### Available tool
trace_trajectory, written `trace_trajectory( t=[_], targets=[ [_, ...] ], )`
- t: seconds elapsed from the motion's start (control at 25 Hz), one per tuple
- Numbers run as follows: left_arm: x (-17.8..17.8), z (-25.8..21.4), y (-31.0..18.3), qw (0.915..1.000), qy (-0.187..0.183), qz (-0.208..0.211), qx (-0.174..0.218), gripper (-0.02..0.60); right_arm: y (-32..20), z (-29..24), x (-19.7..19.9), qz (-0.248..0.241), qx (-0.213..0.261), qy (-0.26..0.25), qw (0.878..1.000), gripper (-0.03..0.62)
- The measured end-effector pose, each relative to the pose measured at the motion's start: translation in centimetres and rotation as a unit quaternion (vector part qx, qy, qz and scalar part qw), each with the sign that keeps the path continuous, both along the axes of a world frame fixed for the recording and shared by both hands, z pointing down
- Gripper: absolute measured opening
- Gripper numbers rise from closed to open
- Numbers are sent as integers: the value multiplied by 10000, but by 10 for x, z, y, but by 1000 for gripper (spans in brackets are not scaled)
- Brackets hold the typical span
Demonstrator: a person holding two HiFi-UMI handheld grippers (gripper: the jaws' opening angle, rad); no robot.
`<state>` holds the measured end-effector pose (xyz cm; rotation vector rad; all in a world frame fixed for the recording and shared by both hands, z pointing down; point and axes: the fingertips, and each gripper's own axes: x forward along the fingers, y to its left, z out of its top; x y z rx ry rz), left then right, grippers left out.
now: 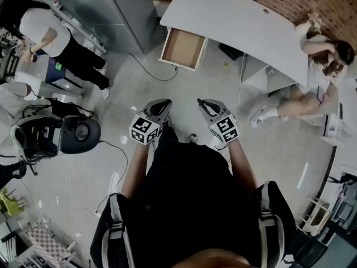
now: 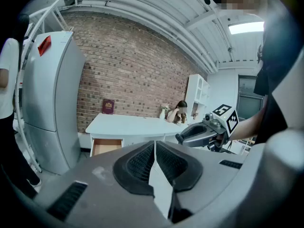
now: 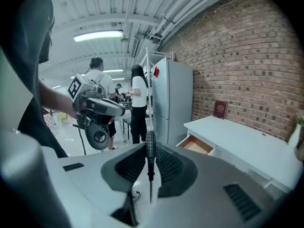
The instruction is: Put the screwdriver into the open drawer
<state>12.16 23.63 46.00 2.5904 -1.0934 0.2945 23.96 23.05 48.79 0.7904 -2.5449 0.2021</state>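
**Carry leg: screwdriver gripped, drawer well ahead**

We've got the screwdriver (image 3: 150, 152) in the R gripper (image 3: 150, 167). Its jaws are clamped on the black handle, and the shaft runs back toward the gripper body. The L gripper (image 2: 155, 161) has its jaws pressed together w/ nothing between them. Both are held out in front of us, above the floor.

The drawer (image 1: 182, 48) hangs open from the white desk (image 1: 240, 18) at approx 12 o'clock, well apart from us, and its inside looks bare. The fridge (image 1: 111, 10) stands at 11.

Our read: this is the transport step, w/ nothing placed yet. Next we need to walk toward 12, bring the R gripper over the drawer, lower it in, then part the jaws. The L gripper likely isn't needed, as the drawer is already open.
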Motion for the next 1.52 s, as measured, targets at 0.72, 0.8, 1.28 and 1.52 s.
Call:
trace_trajectory(
  t=[0.72,0.8,1.28,1.52],
  targets=[
    [-15,5,-40,9999,56,122,-58,23,-37,5,-13,214,-40,60,9997,122],
    [-20,5,-47,9998,55,156,-79,23,-42,5,-17,239,-72,90,9996,121],
    [-46,6,-90,9989,150,425,-121,23,-77,5,-48,451,-90,177,9988,122],
    [-68,11,-106,9982,211,544,-147,25,-90,10,-66,571,-145,298,9978,122]
  ],
)
